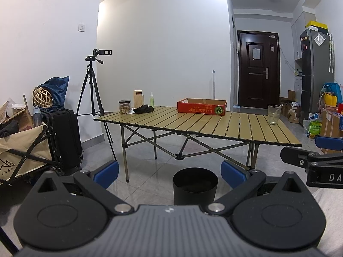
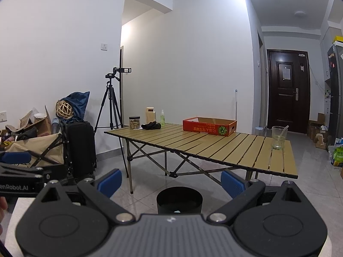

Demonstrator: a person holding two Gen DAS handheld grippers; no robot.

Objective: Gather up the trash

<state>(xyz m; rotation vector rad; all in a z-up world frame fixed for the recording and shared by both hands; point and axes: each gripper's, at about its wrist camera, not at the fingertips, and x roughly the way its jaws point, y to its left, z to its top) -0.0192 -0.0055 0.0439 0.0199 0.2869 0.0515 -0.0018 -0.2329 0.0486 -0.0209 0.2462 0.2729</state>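
While both tongs gape, the black bin stands upright, mouth up.

My target for the trash is the black round bin, standing upright on the grey tiled floor just in front of the folding table, its open mouth up and its inside dark. On the slatted tabletop, the things I could gather sit well apart: a red cardboard tray lying flat near the far edge, a clear plastic cup upright with a straw leaning in it near the right end, and a crumpled black cloth at the far left
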